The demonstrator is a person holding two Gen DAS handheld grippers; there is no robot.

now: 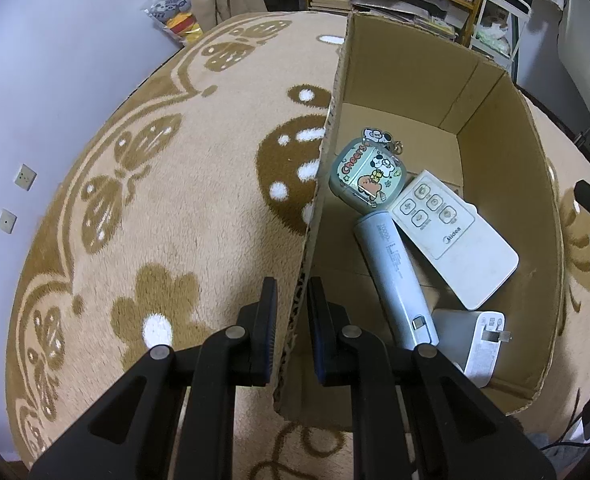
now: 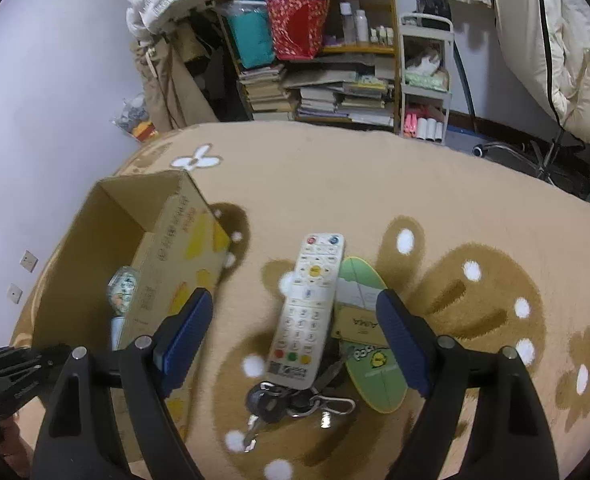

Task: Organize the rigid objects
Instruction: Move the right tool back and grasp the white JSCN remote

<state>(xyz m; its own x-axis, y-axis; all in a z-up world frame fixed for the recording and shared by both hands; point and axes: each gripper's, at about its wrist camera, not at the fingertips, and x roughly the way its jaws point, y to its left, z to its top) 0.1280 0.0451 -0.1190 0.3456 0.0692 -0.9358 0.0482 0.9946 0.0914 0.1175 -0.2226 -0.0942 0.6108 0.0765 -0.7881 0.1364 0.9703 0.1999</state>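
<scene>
Fingers (image 2: 399,332) of the right gripper gape over the remote (image 2: 305,312), light, stiff, slick, best pinched across its narrow sides, while the left fingers (image 1: 267,320) pinch the box wall (image 1: 299,304).

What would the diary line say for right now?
left tool: shut on box wall | right tool: open over TV remote | keys: on rug

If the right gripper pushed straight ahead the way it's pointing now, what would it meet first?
Most likely the white remote, which lies between the open fingers of the right gripper; the keys sit nearer, though depth is unclear.
</scene>
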